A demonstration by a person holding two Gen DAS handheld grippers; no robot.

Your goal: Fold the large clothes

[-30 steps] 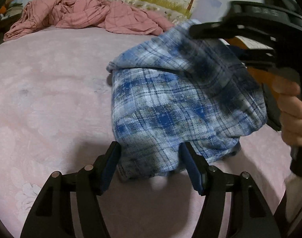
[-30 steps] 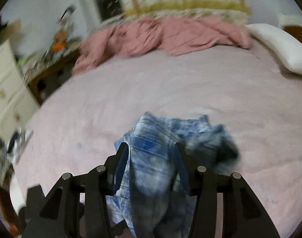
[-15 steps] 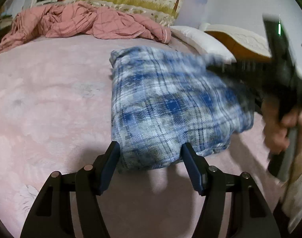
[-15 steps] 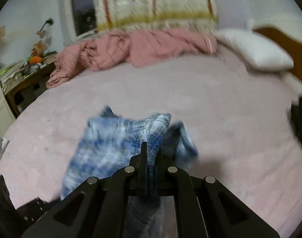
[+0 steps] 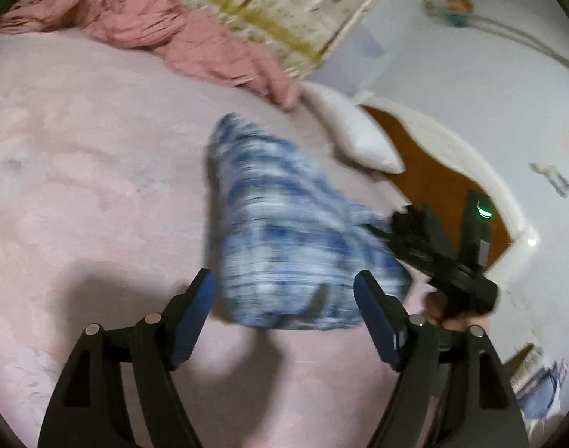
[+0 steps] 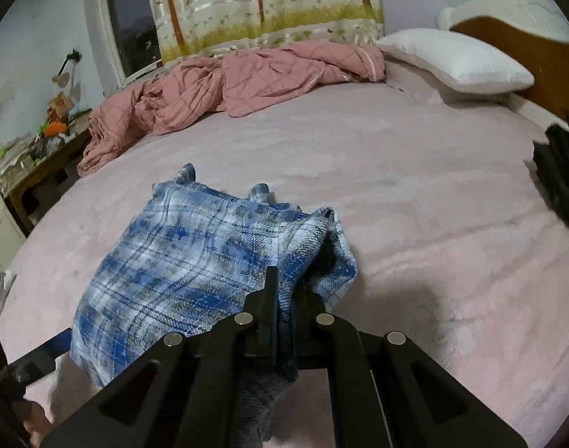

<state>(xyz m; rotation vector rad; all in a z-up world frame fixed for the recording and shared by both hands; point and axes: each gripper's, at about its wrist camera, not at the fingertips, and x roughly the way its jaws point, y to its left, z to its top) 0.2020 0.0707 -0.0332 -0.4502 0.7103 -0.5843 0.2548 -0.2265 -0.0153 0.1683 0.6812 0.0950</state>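
A folded blue plaid shirt (image 6: 194, 261) lies on the pink bed sheet (image 6: 396, 171). My right gripper (image 6: 288, 287) is shut on the shirt's right-hand edge, and a fold of cloth stands up between its fingers. In the left wrist view the shirt (image 5: 303, 239) is blurred. Its near edge lies between the fingers of my left gripper (image 5: 284, 287), whose jaws are opening with the blue pads (image 5: 194, 310) clear of the cloth. The right gripper (image 5: 374, 228) comes in from the right there, with a hand (image 5: 448, 317) on its grip.
A crumpled pink quilt (image 6: 228, 86) lies along the far side of the bed. A white pillow (image 6: 456, 59) rests by the wooden headboard (image 6: 516, 37). A dark garment (image 6: 560, 171) sits at the right edge, and a cluttered desk (image 6: 34, 149) stands to the left.
The right gripper closed on the shirt's edge and sank toward the bed. The left jaws spread wider off the cloth, and that gripper drew back and swung toward the right.
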